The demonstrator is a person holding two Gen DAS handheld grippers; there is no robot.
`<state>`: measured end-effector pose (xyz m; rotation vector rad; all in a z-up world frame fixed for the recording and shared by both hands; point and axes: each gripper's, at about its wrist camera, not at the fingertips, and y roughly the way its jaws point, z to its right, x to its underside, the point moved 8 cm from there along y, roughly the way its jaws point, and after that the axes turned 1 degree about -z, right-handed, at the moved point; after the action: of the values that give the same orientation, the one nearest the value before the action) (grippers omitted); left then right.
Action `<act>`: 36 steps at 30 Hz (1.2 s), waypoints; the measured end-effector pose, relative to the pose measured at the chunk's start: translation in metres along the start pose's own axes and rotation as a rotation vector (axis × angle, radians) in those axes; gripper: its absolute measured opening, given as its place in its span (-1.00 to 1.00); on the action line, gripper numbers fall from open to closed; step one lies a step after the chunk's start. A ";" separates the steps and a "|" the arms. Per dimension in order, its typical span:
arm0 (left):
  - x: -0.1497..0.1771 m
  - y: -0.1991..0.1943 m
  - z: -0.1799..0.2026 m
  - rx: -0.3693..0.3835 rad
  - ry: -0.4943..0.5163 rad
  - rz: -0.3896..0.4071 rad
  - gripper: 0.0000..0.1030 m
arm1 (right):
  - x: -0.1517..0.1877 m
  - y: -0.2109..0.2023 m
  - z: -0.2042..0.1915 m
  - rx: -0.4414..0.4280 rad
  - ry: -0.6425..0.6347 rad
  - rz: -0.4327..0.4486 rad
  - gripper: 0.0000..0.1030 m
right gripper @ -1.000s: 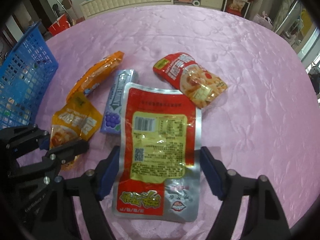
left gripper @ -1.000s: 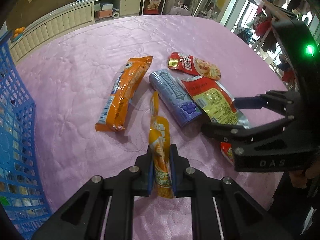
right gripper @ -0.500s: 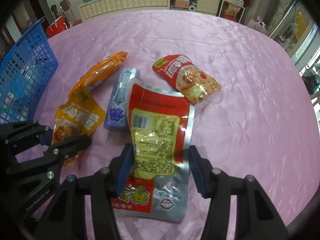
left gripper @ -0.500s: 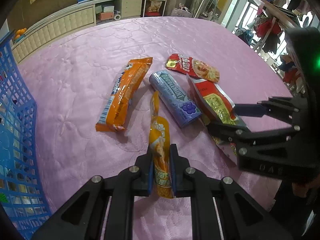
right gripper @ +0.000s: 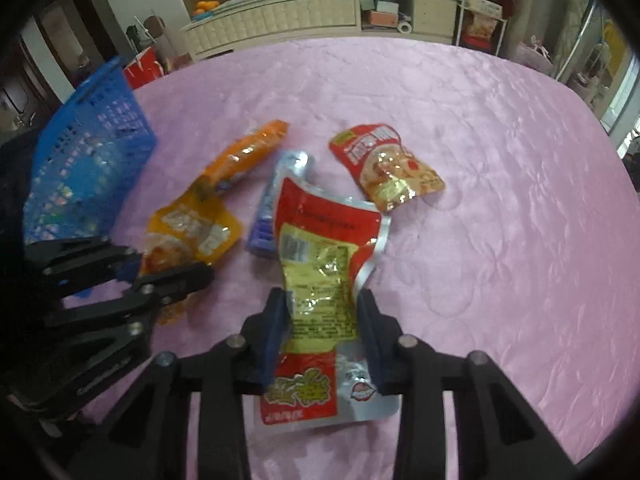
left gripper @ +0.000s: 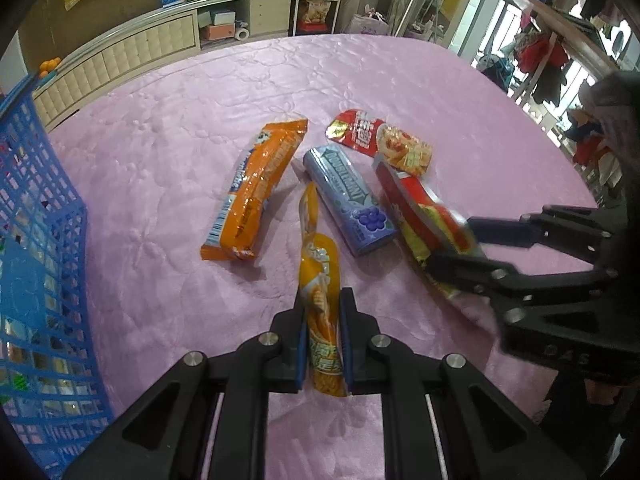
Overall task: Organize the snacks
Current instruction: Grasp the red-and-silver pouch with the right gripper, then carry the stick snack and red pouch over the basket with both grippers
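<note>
Right wrist view: both grippers clamp snacks, right gripper (right gripper: pixel 324 332) pinching the red-and-silver pouch (right gripper: pixel 320 280), left gripper (left gripper: pixel 323 344) the orange packet (left gripper: pixel 320 280); blue basket (right gripper: pixel 88 160) likely next.

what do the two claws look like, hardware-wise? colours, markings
Both match: the left claw and right claw are matte black angular linkage frames with triangular cutouts, round silver pivot bolts and blue finger pads. The right claw's body carries faint embossed lettering. No cables or sleeves are visible.

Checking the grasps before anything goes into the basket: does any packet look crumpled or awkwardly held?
Yes. The red pouch in the right claw is buckled and creased where the fingers squeeze its sides. The orange pouch in the left claw is pinched flat, undamaged.
</note>
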<state>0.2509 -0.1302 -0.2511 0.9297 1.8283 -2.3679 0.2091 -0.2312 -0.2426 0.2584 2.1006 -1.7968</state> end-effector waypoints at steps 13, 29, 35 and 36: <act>0.002 -0.042 0.014 -0.017 0.015 0.064 -0.78 | 0.008 -0.031 -0.004 -0.047 0.022 0.057 -0.45; -0.022 -0.173 0.002 -0.071 0.051 0.299 -0.78 | -0.052 -0.154 -0.081 -0.098 -0.122 0.303 -0.44; -0.024 -0.216 -0.037 -0.145 0.027 0.345 -0.77 | -0.068 -0.164 -0.122 -0.135 -0.193 0.329 -0.44; -0.021 -0.220 -0.043 -0.157 0.021 0.346 -0.77 | -0.070 -0.163 -0.129 -0.140 -0.205 0.329 -0.44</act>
<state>0.2097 -0.0296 -0.0540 1.1464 1.6682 -1.9889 0.1936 -0.1264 -0.0503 0.3437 1.9019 -1.4175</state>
